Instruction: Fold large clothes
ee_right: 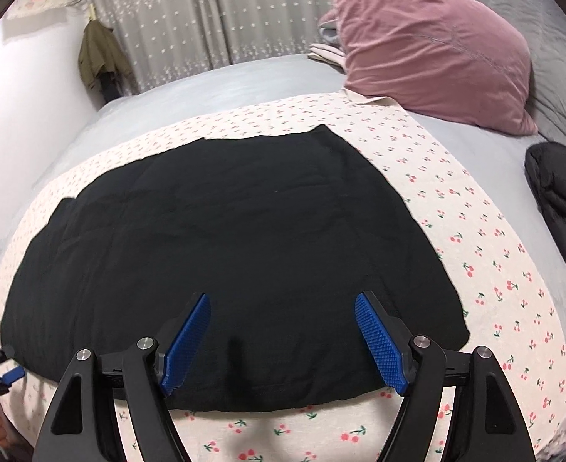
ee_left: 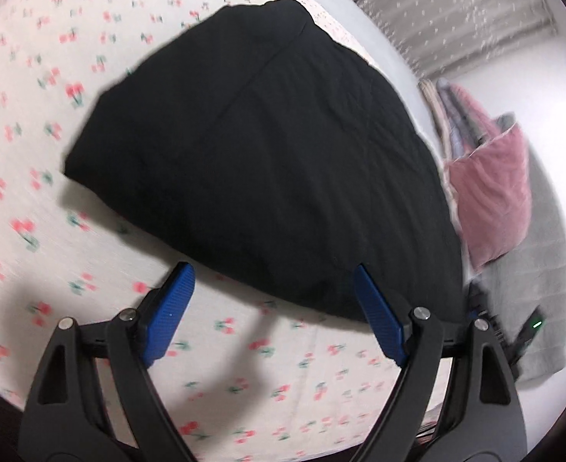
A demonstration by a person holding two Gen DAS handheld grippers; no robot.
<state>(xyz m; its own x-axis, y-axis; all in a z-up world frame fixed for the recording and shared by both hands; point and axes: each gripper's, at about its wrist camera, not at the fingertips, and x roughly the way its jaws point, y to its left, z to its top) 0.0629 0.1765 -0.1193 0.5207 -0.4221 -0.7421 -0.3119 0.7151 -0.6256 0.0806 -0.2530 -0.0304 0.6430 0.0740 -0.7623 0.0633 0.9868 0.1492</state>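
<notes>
A large black garment point(ee_left: 259, 161) lies folded flat on a cherry-print sheet point(ee_left: 32, 123). It also shows in the right wrist view point(ee_right: 225, 254), spread wide on the sheet point(ee_right: 475, 238). My left gripper point(ee_left: 275, 273) is open and empty, hovering over the garment's near edge. My right gripper point(ee_right: 283, 300) is open and empty, just above the garment's near edge. The left gripper's blue tip point(ee_right: 11, 376) shows at the far left of the right wrist view.
A pink pillow point(ee_right: 429, 46) lies at the back right on the grey bed point(ee_right: 205, 88). Another dark garment point(ee_right: 560, 208) lies at the right edge. Grey curtains point(ee_right: 205, 11) and a hanging olive coat point(ee_right: 101, 57) stand behind. The pillow also shows in the left wrist view point(ee_left: 491, 192).
</notes>
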